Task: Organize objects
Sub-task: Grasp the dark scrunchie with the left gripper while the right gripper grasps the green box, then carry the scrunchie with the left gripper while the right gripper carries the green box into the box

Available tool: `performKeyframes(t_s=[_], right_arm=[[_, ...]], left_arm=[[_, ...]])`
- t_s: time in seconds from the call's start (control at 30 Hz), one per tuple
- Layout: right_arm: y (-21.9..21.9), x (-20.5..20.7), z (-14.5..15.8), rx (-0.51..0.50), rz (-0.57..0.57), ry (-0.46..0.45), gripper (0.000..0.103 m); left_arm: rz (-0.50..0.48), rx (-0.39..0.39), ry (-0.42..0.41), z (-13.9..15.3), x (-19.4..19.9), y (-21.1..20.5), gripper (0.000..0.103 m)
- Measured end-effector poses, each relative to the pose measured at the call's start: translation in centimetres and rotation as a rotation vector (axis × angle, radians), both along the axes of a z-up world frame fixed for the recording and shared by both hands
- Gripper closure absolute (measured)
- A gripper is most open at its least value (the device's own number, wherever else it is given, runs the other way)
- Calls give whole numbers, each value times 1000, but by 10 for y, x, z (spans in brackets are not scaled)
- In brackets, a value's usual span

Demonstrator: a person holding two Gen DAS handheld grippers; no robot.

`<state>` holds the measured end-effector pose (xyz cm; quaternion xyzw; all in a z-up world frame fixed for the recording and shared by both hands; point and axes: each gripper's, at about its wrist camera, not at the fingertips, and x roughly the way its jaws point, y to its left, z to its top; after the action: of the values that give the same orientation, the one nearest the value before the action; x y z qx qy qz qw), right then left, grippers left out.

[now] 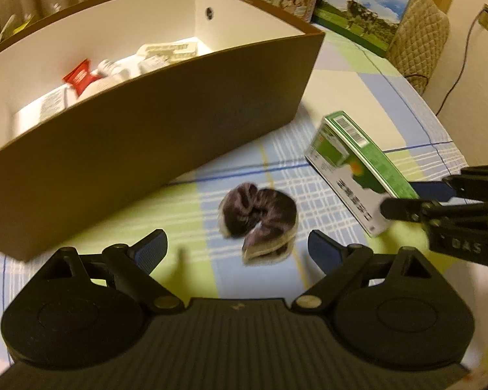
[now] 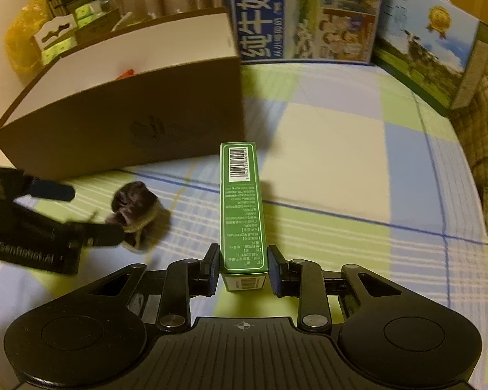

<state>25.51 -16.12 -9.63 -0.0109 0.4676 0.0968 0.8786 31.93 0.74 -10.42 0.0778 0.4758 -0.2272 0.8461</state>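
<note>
The right gripper [image 2: 243,268] is clamped on the near end of the green carton [image 2: 241,208], carrying it narrow edge up and lifted off the cloth [image 2: 341,123], which looks like the way to swing it over the wall of the brown box [image 1: 146,136] standing toward the table's far left. The left gripper [image 1: 237,247] hangs with its jaws wide apart and empty just above the dark scrunchie [image 1: 258,222] lying near the box's front wall, probably lined up to take it next. Only part of the box's contents shows, a red packet [image 1: 79,76] and pale packages too blurred to name.
</note>
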Motion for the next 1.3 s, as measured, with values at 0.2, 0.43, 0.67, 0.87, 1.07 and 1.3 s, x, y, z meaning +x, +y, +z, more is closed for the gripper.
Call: performKeyframes(t_s=[0.2,0.43,0.67,0.87,1.07,1.3], right_arm=[[-9,-3,2,6,-24,14,75],[-8,6,2,9,-31,29,74],[-6,26,-4,11,-34,26,69],[-4,37,-7,2,-31,13,69],[-2,45,-12,-19,-13,20,69],[0,43,-17,-26,0,31,75]], left_arm=[[-60,1,-2,-11,14,-15,21],[-77,15,18,-24,23,-27,45],[-76,16,21,-26,19,-25,70],[-10,32,17,-22,17,-11,73],[77,47,27,-17,13,18,74],[176,53,44,-12,-2,57,74]])
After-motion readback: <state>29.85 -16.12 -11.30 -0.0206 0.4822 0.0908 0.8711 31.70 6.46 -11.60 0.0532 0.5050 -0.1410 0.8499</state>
